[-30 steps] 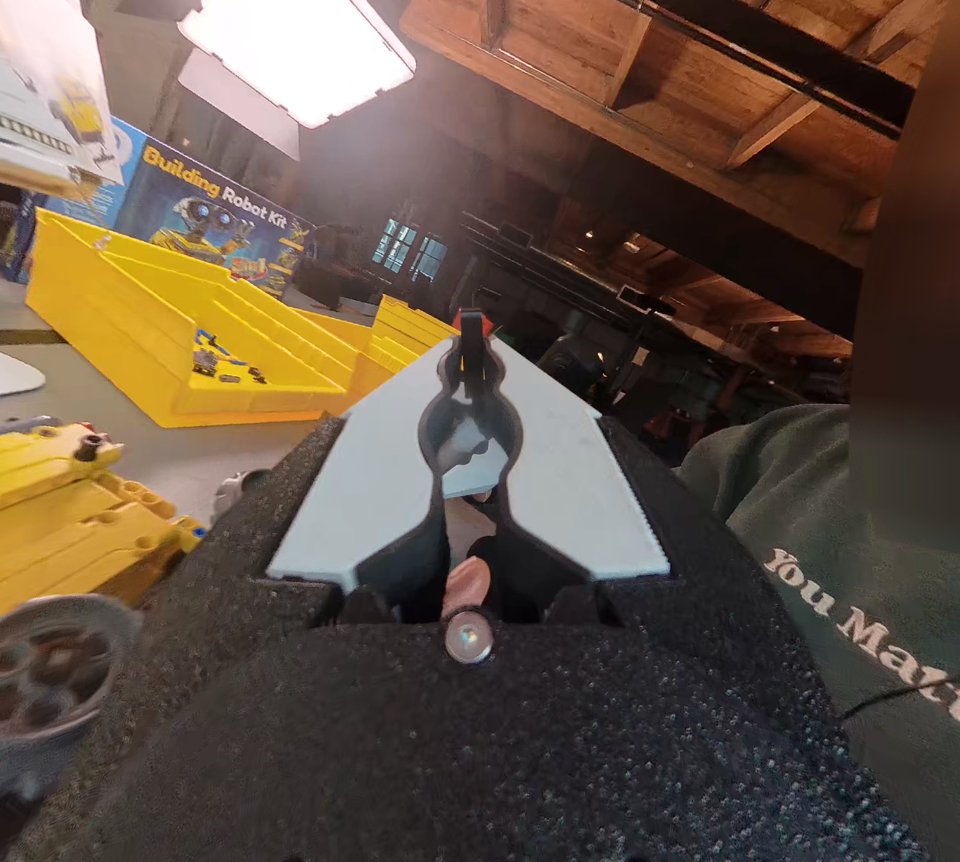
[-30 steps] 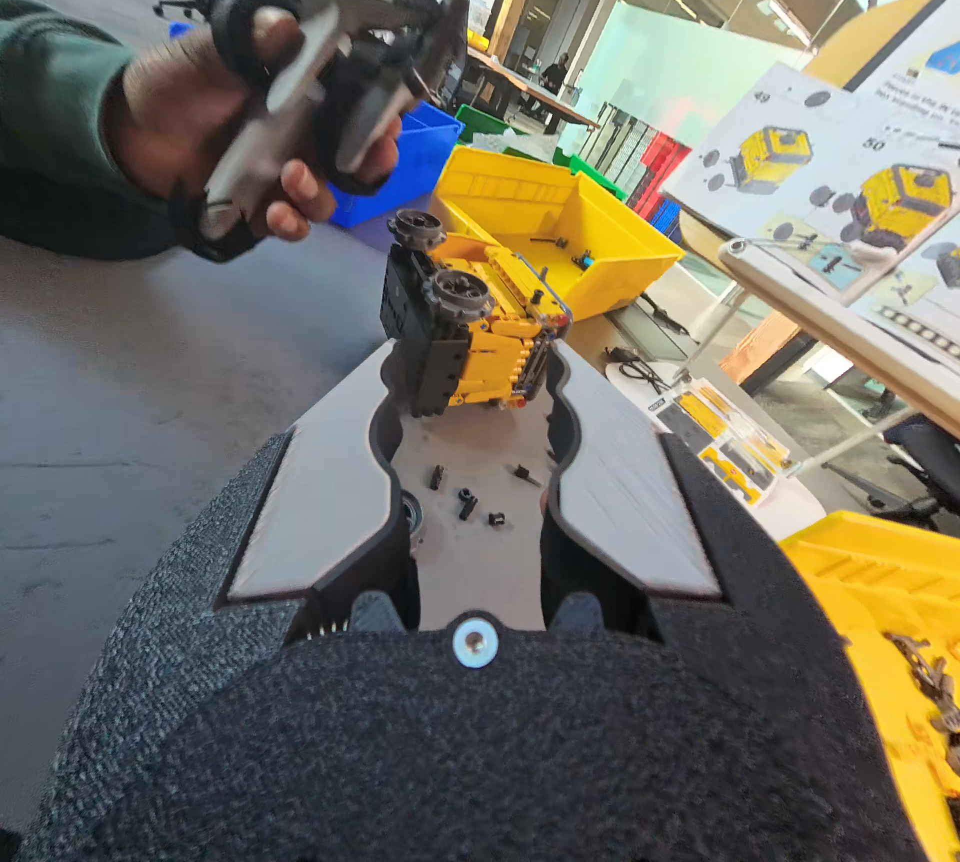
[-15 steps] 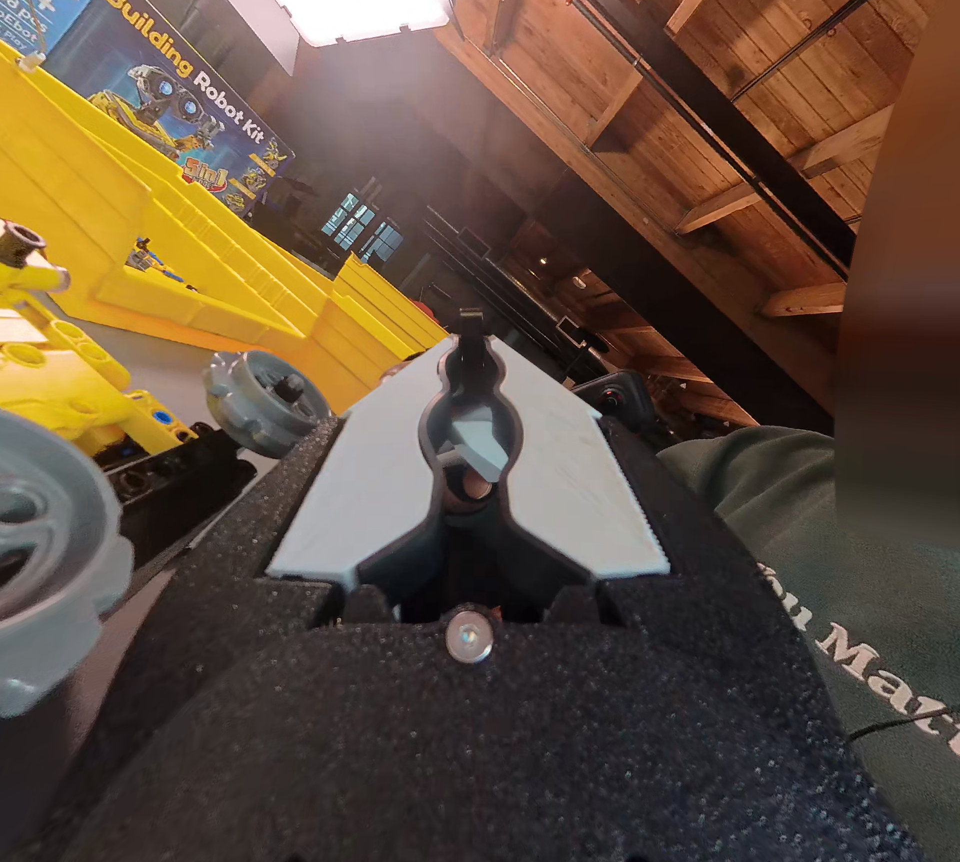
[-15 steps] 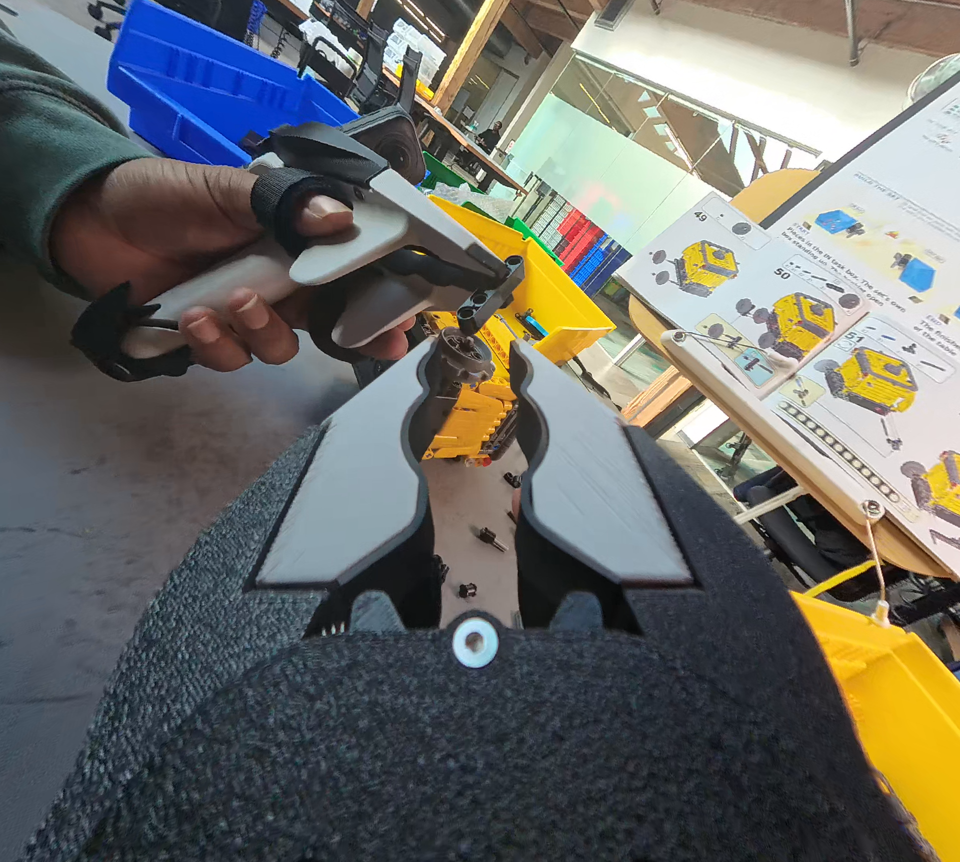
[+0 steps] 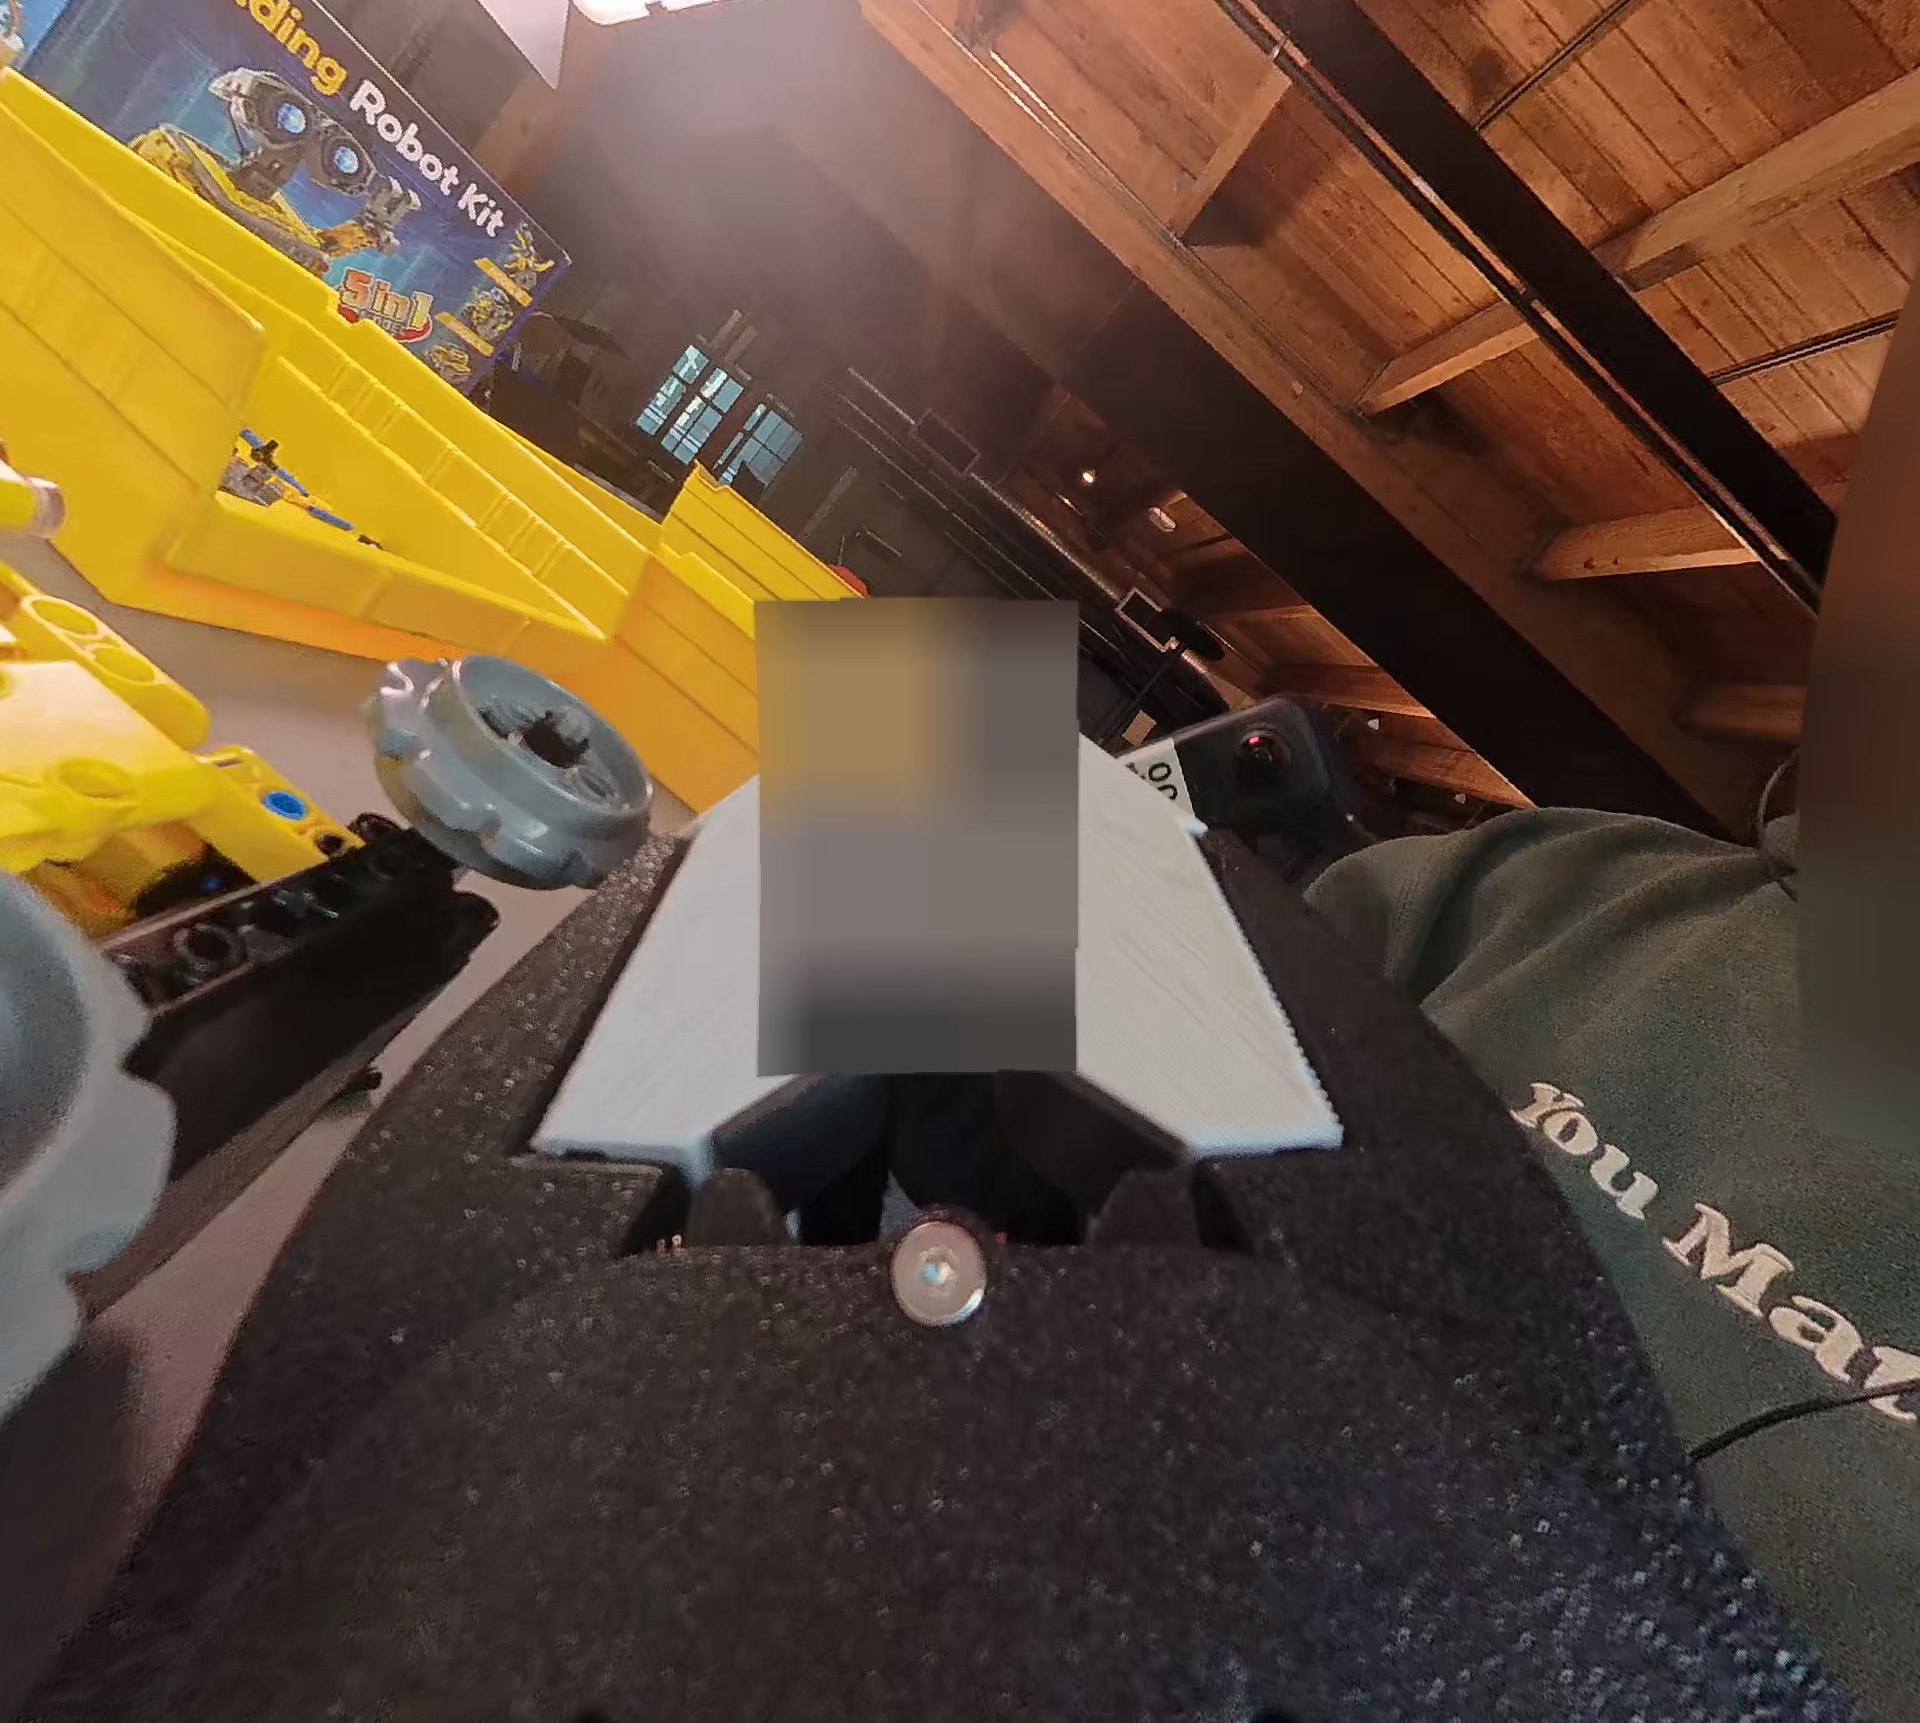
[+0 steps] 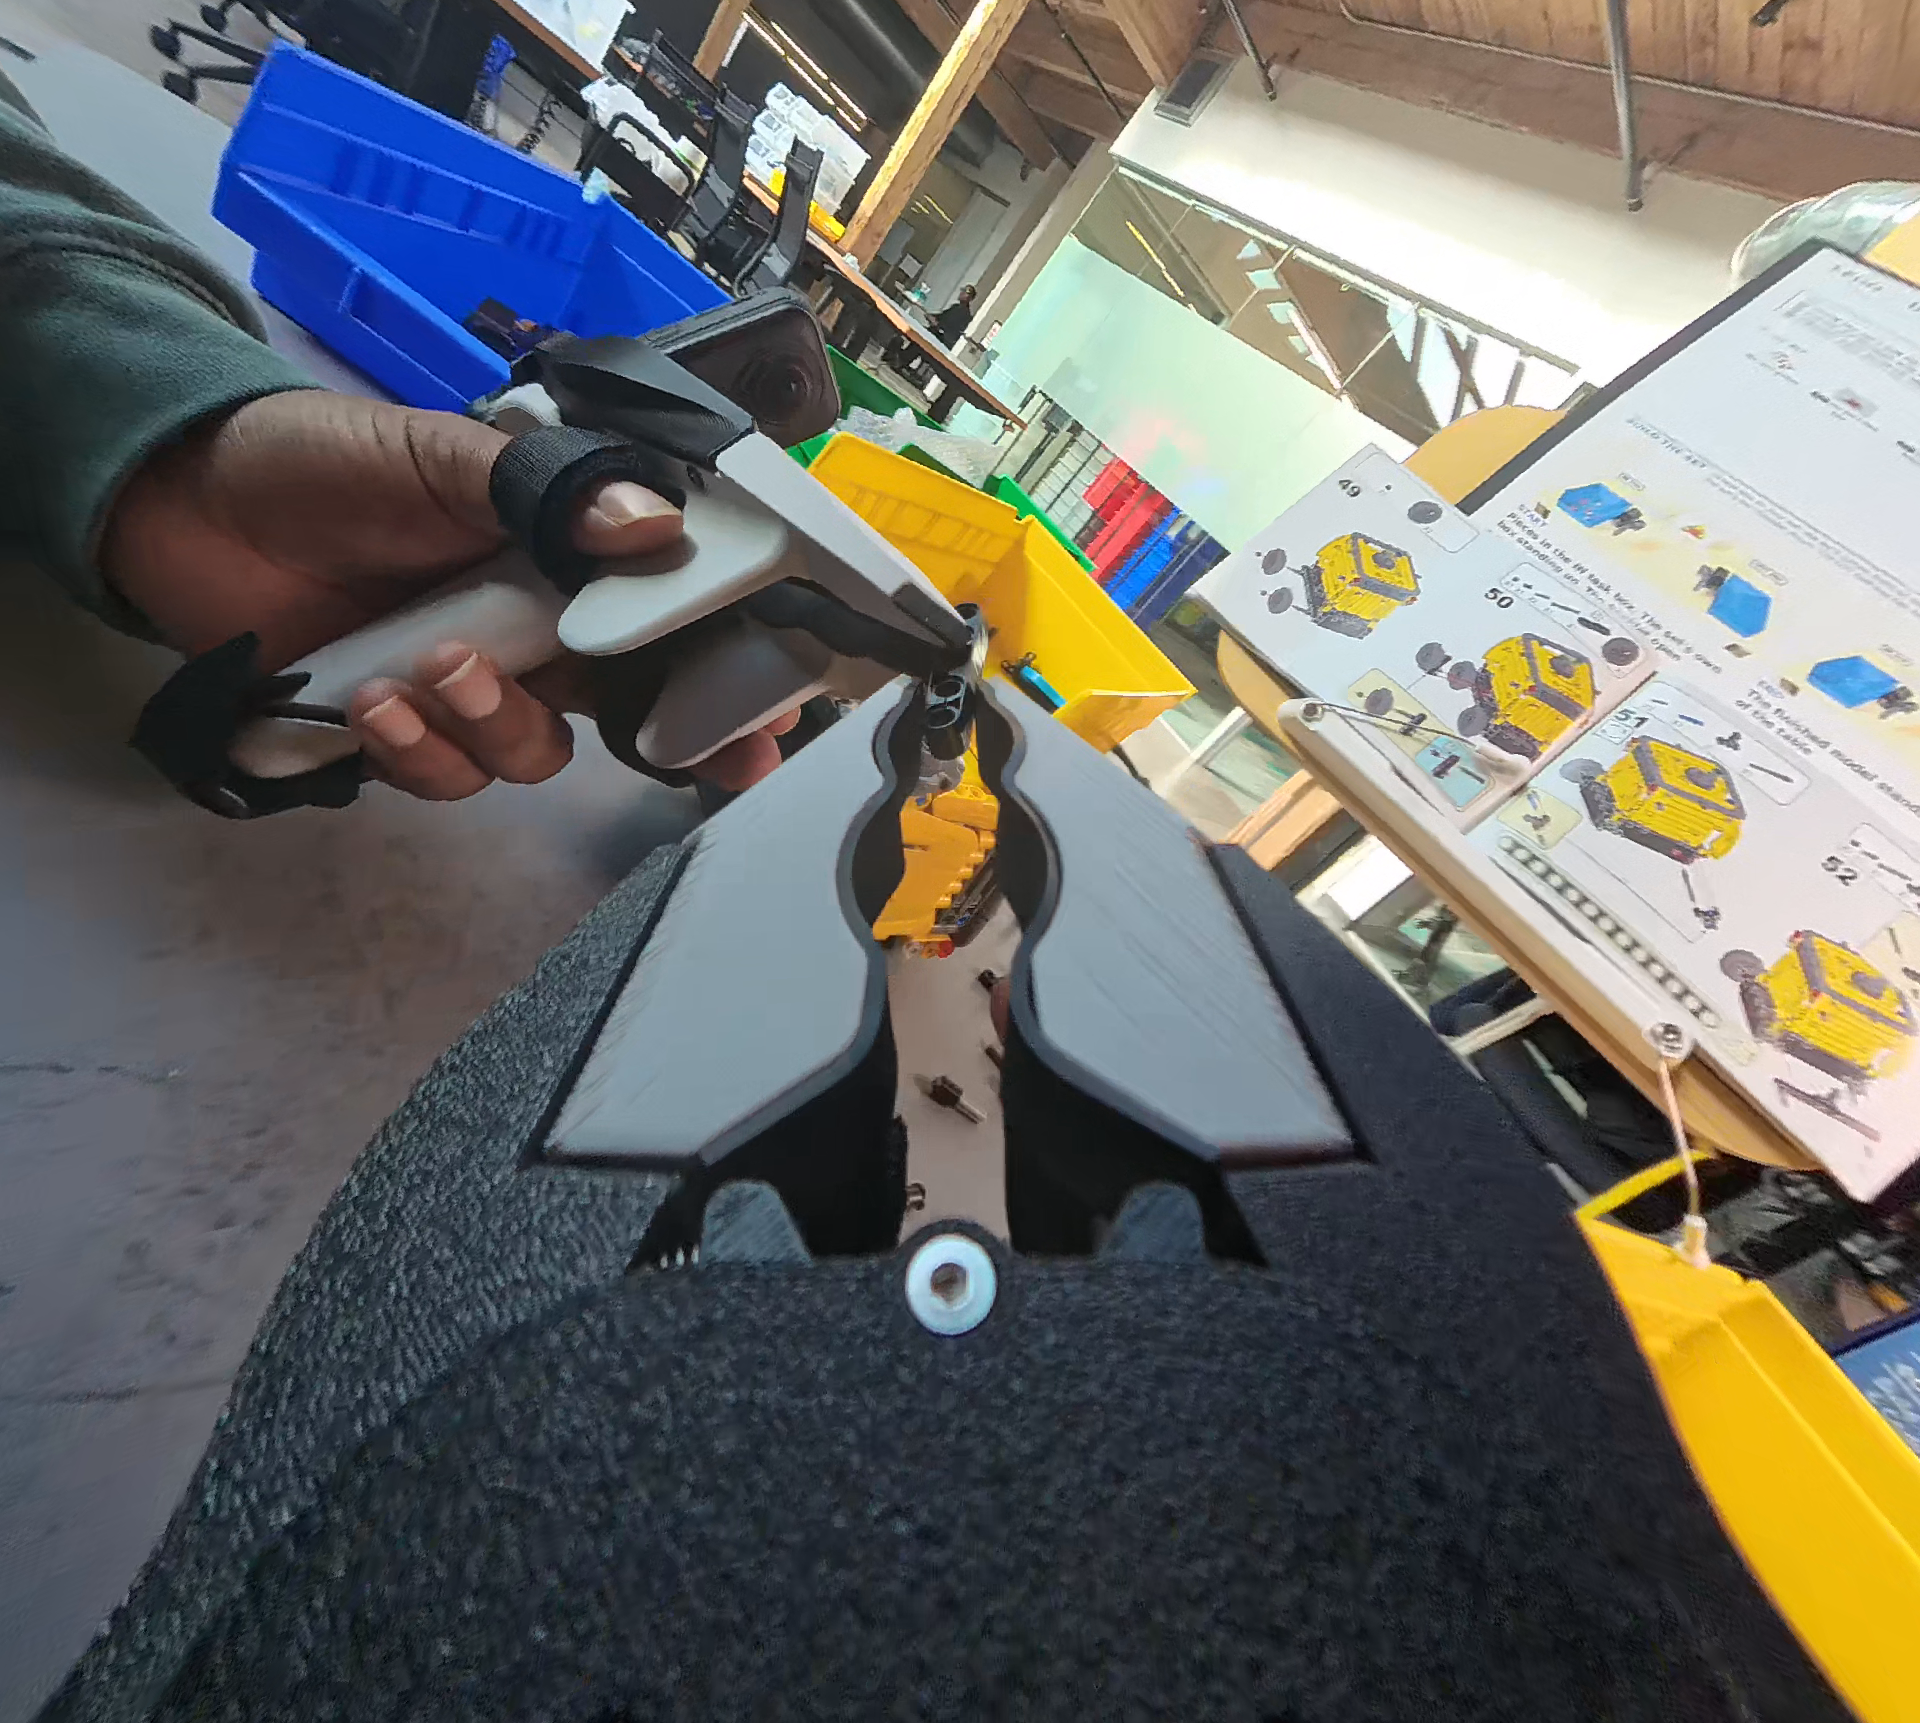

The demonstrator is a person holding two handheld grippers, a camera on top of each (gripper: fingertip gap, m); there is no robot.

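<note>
We see right gripper (image 6: 951, 717) nearly closed round small black connector (image 6: 945, 705) at 12 o'clock; left gripper (image 6: 961, 634) tip pinched there too, yellow brick vehicle (image 6: 940, 852) just beyond.

Right gripper (image 6: 948, 699) is up close on the yellow brick vehicle (image 6: 935, 863), its 2 fingers drawn near each other around a small black holed connector (image 6: 943, 709) at the model's top end. Whether they actually pinch it, hard to tell. From 10 o'clock comes the left gripper (image 6: 966, 634), tips closed together and just touching that same black piece. The vehicle sits on the grey table, seen through the gap between the right fingers. A grey wheel hub (image 5: 509, 769) juts from its black beam (image 5: 291, 935), at 9 o'clock of the left gripper. A few loose black pins (image 6: 951, 1097) lie on the table at 6 o'clock of the model.
</note>
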